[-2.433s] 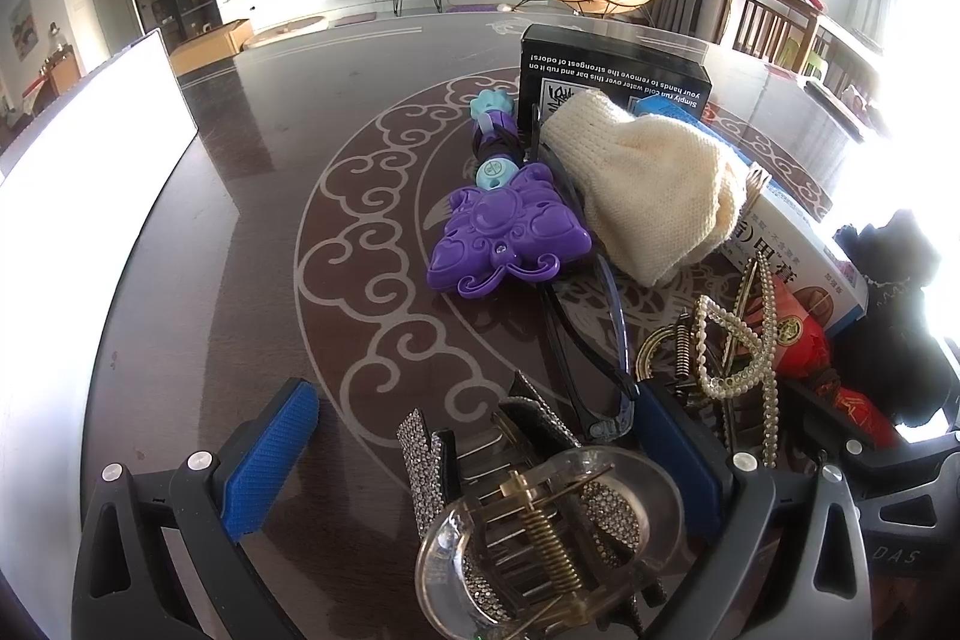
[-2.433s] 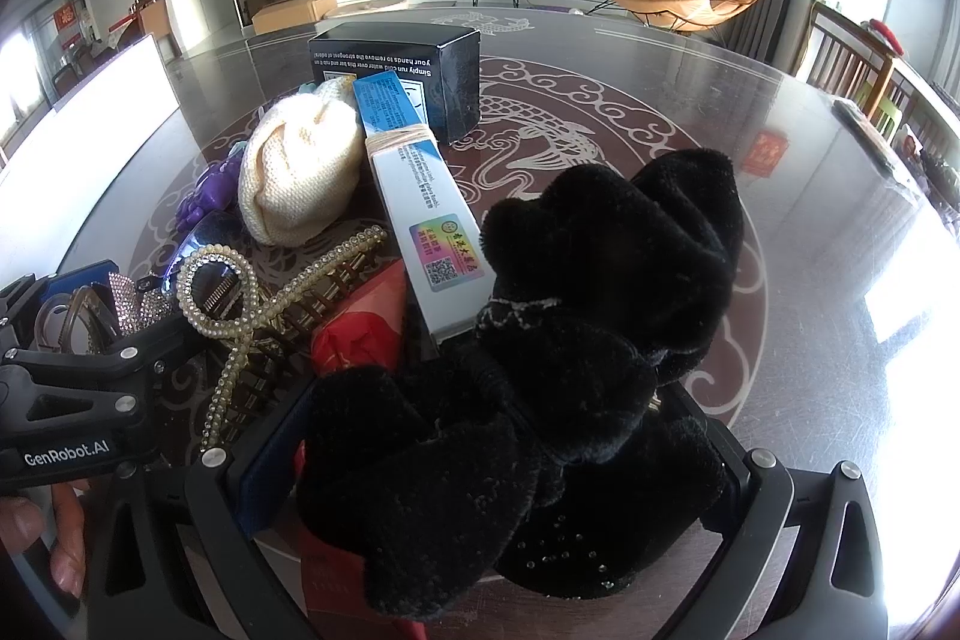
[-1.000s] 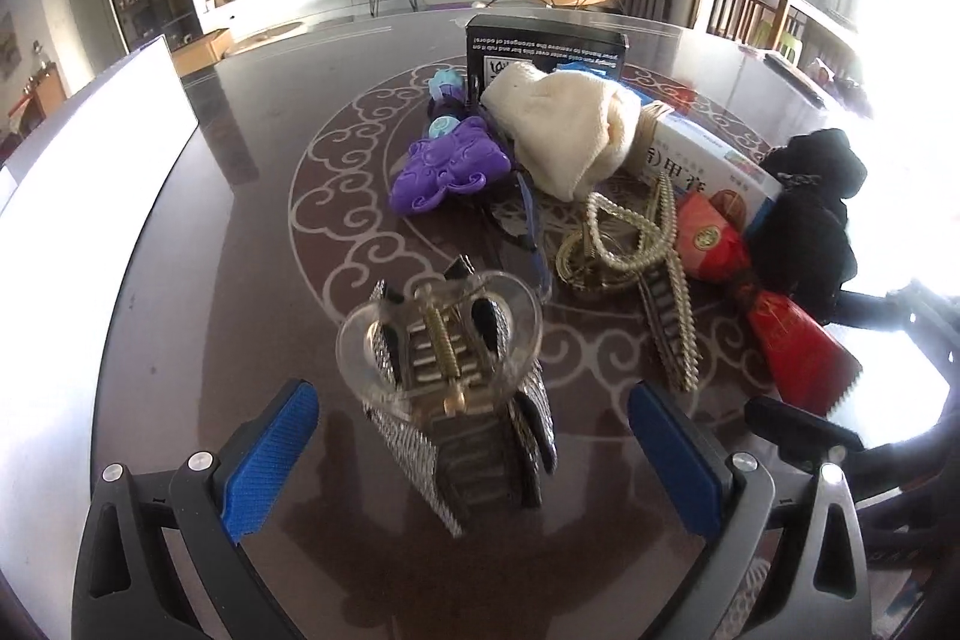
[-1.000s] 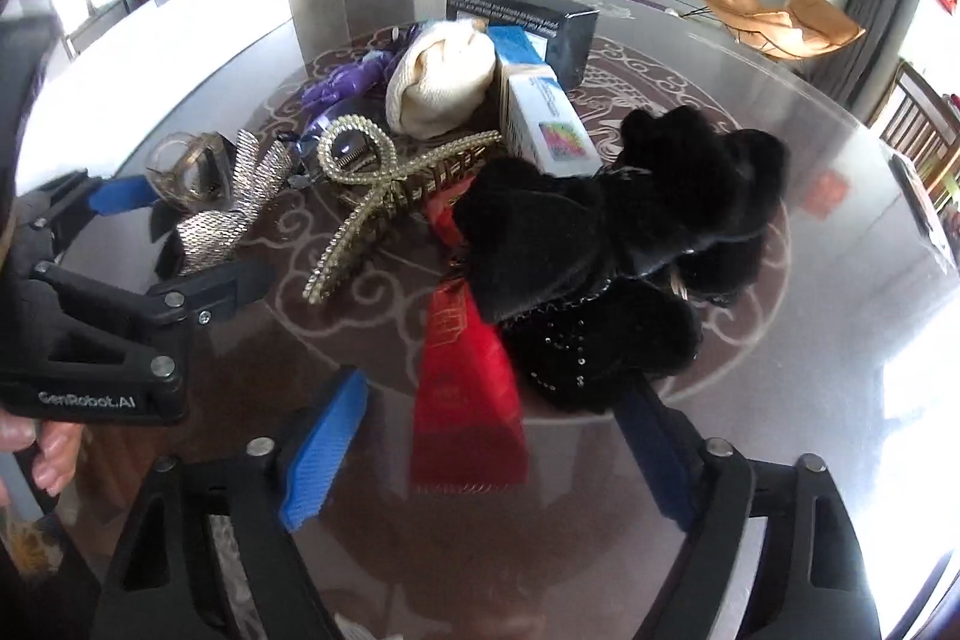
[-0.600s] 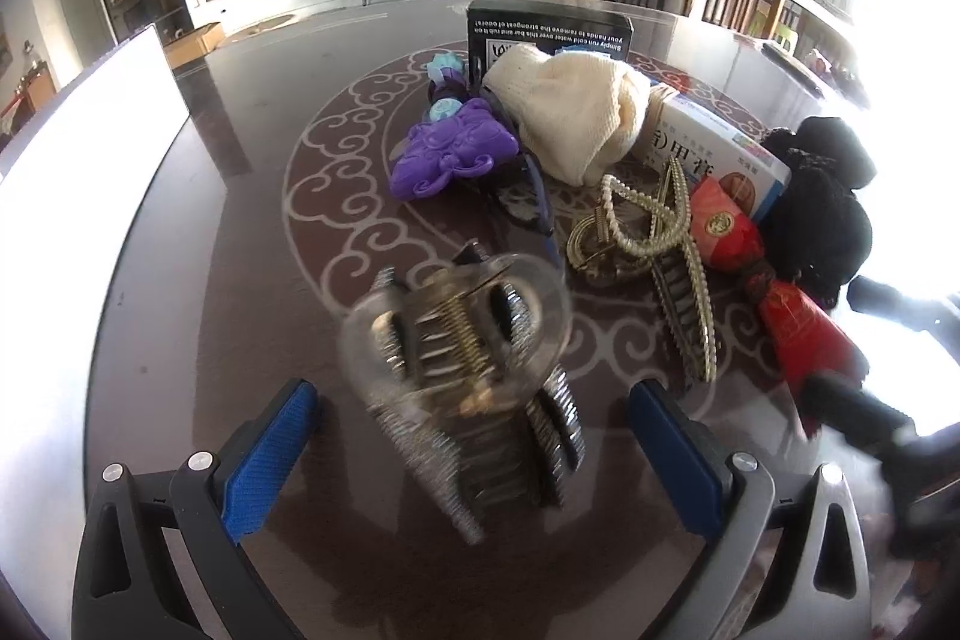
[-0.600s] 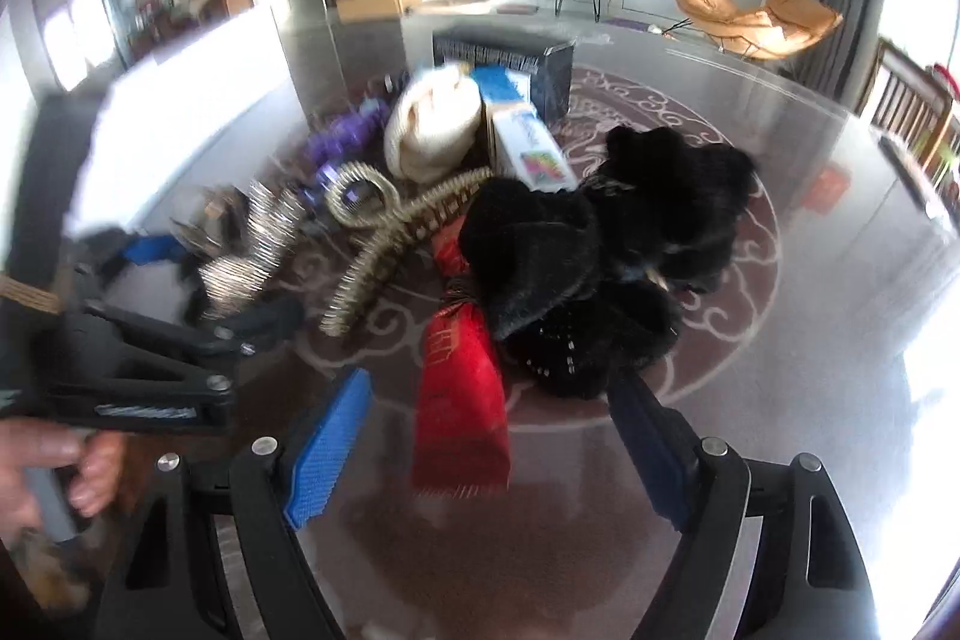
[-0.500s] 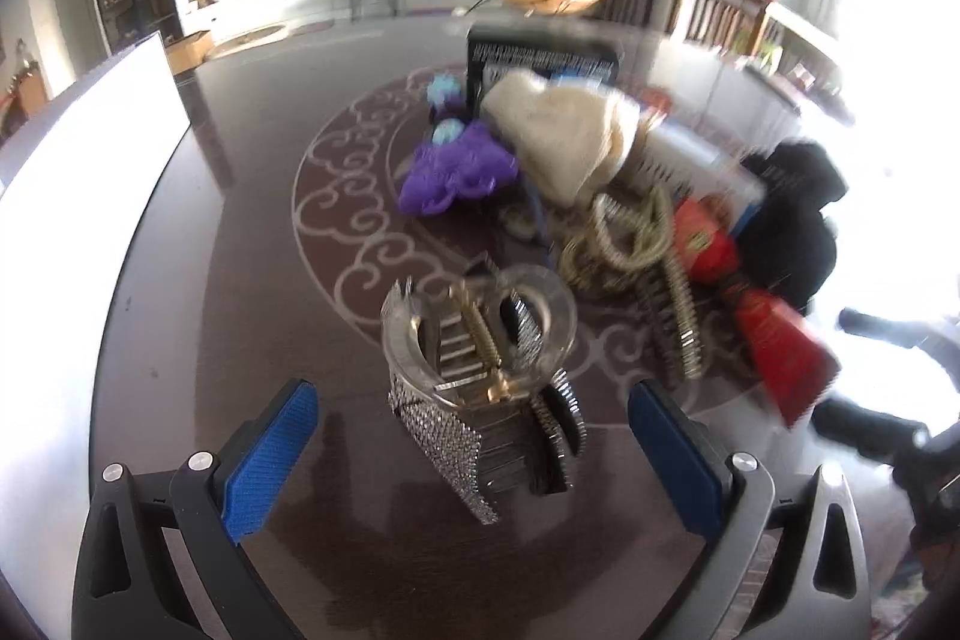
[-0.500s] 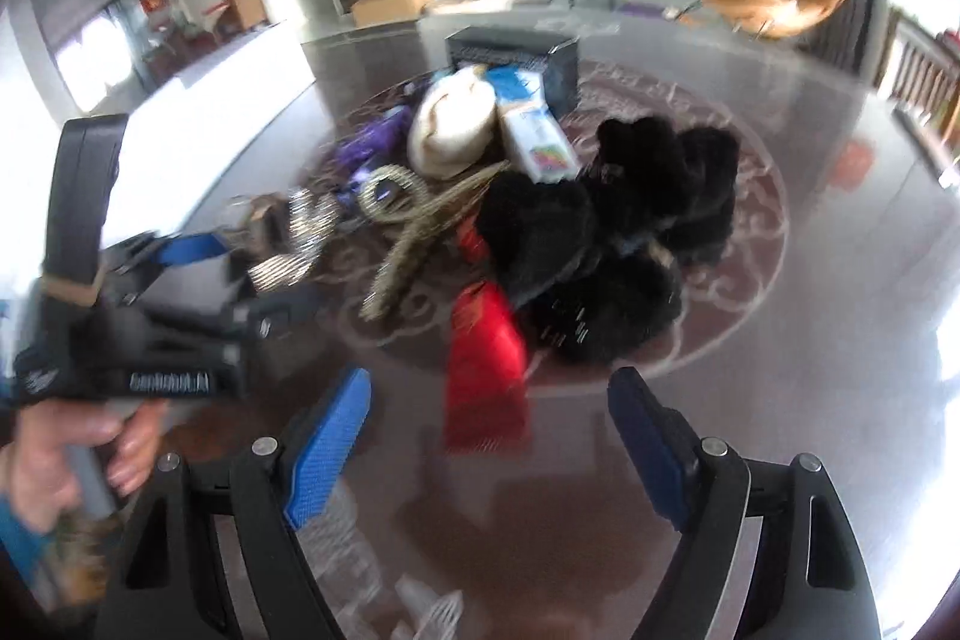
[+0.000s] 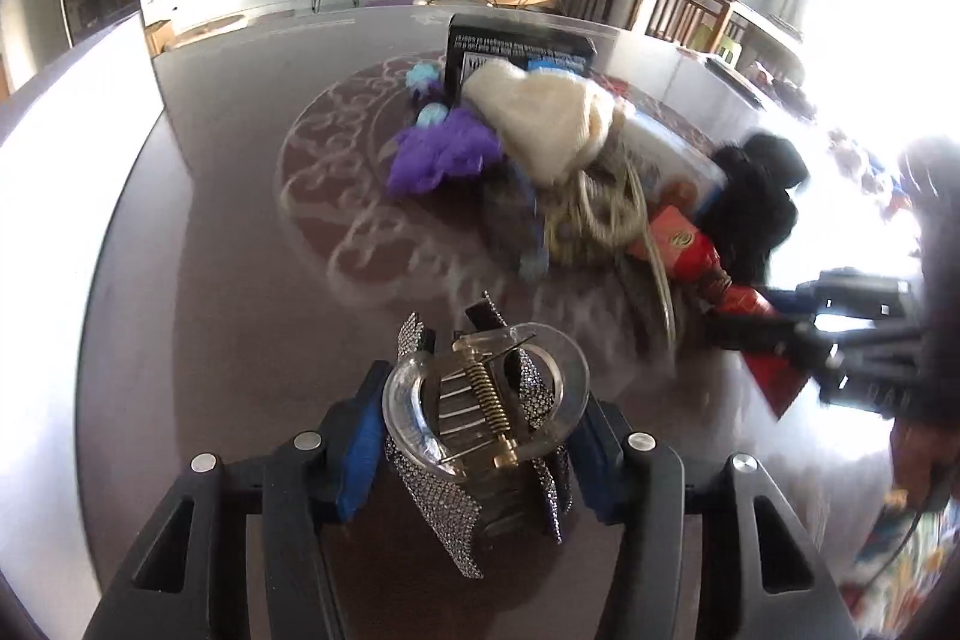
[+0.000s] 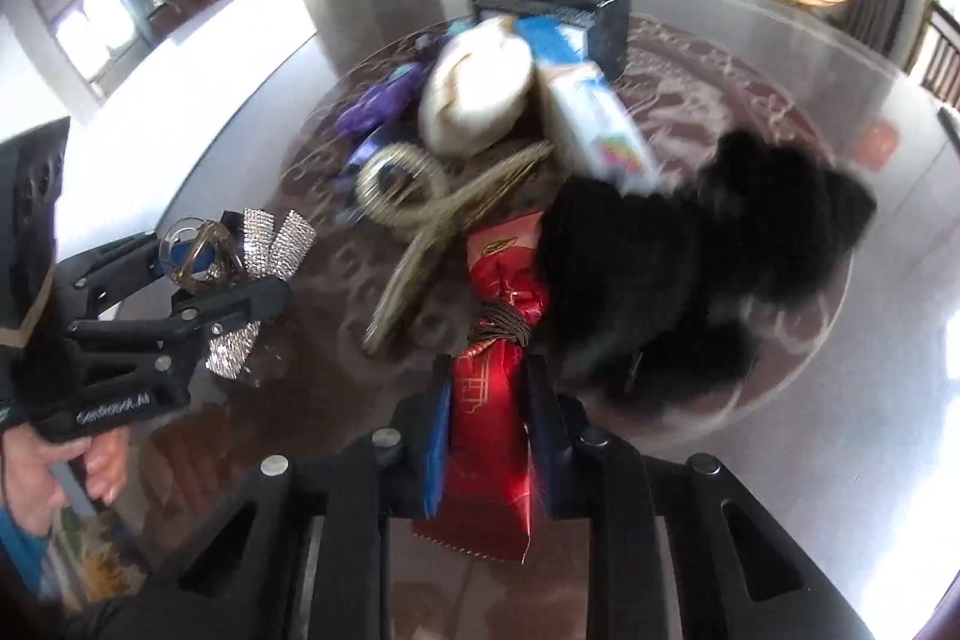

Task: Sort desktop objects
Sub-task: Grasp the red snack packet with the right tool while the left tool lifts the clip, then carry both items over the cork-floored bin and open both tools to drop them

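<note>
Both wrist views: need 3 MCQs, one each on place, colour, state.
1. Where is the black box?
A. at the pile's far end
B. beside the left claw
C. under the red packet

2. What colour is the packet in the right claw?
A. green
B. red
C. white

3. What state is the left claw in?
A. open, empty
B. shut on the hair clip
C. out of view

Answers:
1 A, it stands behind the cream hat.
2 B, glossy red foil between the blue pads.
3 B, both pads press the clear clip's sides.
</note>
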The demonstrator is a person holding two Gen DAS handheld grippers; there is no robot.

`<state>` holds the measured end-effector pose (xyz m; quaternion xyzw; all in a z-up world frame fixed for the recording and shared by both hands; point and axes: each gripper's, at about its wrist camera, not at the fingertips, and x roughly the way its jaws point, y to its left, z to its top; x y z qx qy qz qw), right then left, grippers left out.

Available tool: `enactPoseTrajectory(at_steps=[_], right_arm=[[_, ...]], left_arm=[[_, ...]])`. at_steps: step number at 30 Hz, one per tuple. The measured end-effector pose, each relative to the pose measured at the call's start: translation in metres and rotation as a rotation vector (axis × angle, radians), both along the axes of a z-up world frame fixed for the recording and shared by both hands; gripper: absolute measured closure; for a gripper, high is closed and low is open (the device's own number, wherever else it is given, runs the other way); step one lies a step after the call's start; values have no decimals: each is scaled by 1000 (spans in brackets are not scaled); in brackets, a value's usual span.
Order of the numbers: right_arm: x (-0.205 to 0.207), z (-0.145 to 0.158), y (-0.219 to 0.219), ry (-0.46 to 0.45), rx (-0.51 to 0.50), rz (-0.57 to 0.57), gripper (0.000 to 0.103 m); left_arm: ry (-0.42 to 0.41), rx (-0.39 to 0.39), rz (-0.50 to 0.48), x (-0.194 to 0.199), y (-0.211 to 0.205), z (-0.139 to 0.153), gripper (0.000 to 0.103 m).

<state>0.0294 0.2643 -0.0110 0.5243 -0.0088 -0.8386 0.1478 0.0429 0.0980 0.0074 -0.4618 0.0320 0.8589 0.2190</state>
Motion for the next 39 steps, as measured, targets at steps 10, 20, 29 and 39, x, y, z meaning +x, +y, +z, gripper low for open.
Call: enactPoseTrajectory(at_steps=[10, 20, 29, 39], right_arm=[[22, 9, -16, 10, 53, 50, 52], [30, 18, -9, -9, 181, 35, 83], [33, 112, -63, 142, 47, 120, 83], [21, 186, -262, 230, -245, 399, 83]], left_arm=[[13, -18, 69, 41, -14, -2, 29], [62, 54, 68, 55, -23, 14, 49], [195, 260, 182, 96, -98, 108, 49], [235, 148, 486, 99, -259, 148, 49]])
